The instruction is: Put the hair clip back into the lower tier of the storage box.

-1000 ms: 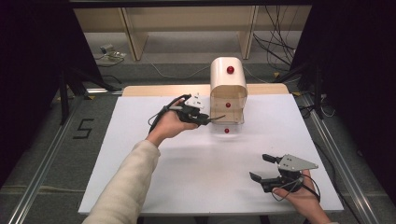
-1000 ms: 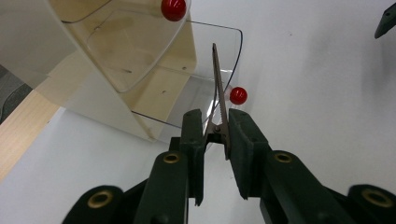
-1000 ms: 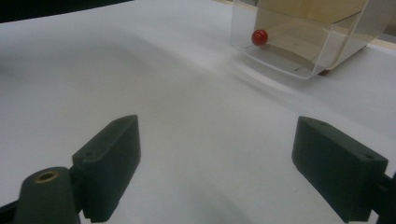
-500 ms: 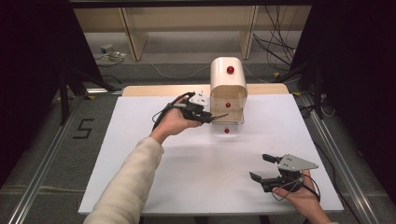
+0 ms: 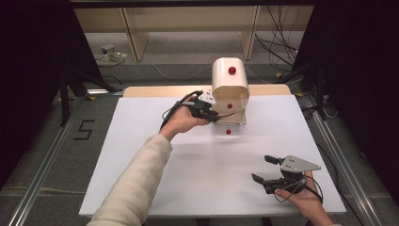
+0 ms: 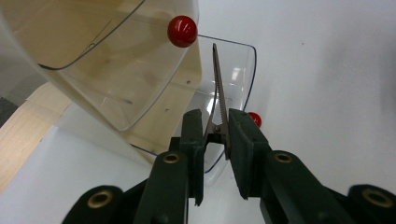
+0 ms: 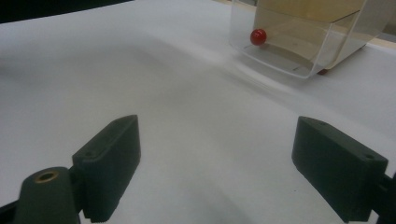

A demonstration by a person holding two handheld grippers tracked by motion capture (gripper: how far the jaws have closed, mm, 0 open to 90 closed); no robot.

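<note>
— Fingers [image 6: 245, 154] of the left gripper [image 6: 217, 140] stand narrow, clamped on a thin metal clip [image 6: 217, 93] whose serrated tip points toward twelve o'clock in the left gripper view. What does that say about the step?

— It looks like a carry-and-place step: the clip is held and its tip sits over the clear pulled-out drawer [image 6: 233, 84] at the bottom of the cream drawer box [image 5: 229, 82]. A red knob [image 6: 182, 31] of a higher drawer lies at about eleven o'clock from the tip.

— And the other hand?

— Nearest the person, at about five o'clock on the white table [image 5: 141, 141] in the high view, the right gripper [image 5: 264, 169] rests with its jaws wide and nothing between them. Its own view looks across bare table toward the open drawer [image 7: 299, 51], with a red knob [image 7: 258, 36] at about one o'clock.

— So the left gripper [image 5: 221, 116] is farther off?

— Yes, near twelve o'clock, right at the box front.

— What does the next move call for?

— Probably easing the clip farther over the drawer, lowering it, then parting the jaws so it drops inside. The tip must miss the drawer above.
</note>
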